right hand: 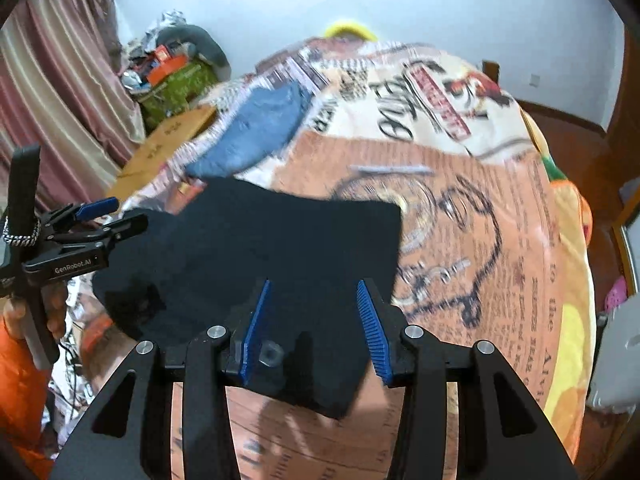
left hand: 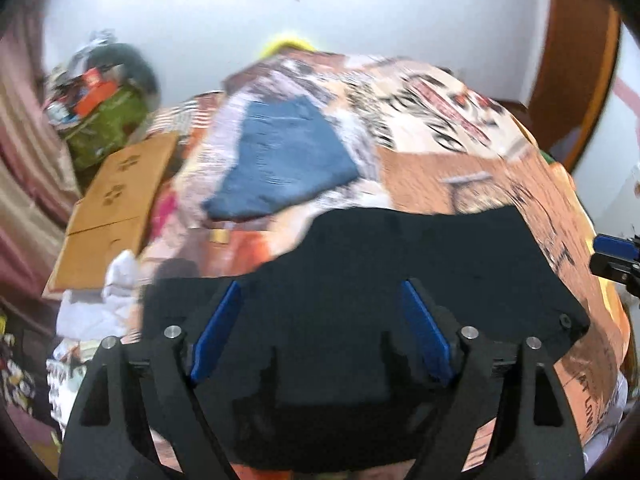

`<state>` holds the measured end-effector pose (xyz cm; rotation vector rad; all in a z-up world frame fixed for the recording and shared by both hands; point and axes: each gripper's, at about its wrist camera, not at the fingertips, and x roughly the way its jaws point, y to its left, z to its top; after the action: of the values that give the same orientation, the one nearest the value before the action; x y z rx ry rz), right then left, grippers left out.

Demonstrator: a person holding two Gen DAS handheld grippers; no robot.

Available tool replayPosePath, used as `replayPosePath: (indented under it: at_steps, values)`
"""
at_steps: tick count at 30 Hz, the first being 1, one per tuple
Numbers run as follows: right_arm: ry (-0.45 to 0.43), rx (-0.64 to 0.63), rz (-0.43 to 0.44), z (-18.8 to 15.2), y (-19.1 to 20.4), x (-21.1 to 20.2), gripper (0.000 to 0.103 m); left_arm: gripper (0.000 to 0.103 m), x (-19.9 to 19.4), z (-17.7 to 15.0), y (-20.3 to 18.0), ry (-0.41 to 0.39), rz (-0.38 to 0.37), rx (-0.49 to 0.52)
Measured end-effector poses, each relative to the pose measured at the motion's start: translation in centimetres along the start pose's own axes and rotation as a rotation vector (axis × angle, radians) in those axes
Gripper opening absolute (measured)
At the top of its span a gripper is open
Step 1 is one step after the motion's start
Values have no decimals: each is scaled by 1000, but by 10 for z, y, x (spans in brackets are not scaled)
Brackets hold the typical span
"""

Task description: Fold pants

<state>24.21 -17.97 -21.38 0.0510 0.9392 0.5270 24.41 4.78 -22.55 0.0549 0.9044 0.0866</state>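
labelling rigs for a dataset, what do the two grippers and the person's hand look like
Both grippers, left and right, are matte black linkage frames with silver pivot pins and blue finger pads, the right one's visibly ribbed. Seen side-on, the left gripper carries white "GenRobot.AI" lettering and a black-and-white braided cord. The bare hand on its handle shows an orange sleeve.

a printed bedspread (right hand: 500,208) in orange and cream covers the bed, lettering and a drawn face across it. blue folded jeans (left hand: 280,160) lie on it toward the far left. off the bed's left edge sits a flat cardboard box (left hand: 116,196), and beyond it a green bag (right hand: 176,88) heaped with clutter, pink striped curtains (right hand: 52,80) hanging alongside.
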Motion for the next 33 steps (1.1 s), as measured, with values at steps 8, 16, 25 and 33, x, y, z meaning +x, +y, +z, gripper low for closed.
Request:
replayPosePath:
  at_steps: [8, 16, 25, 33]
  values:
    - [-30, -74, 74, 15, 44, 8, 44, 91, -23, -28, 84, 16, 71, -166]
    - [30, -139, 115, 15, 76, 43, 44, 92, -11, -81, 144, 141, 32, -392]
    - [139, -157, 68, 3, 76, 79, 44, 92, 28, -141, 164, 309, -62, -591]
    - [198, -197, 7, -9, 72, 98, 58, 98, 49, -150, 155, 326, -146, -657]
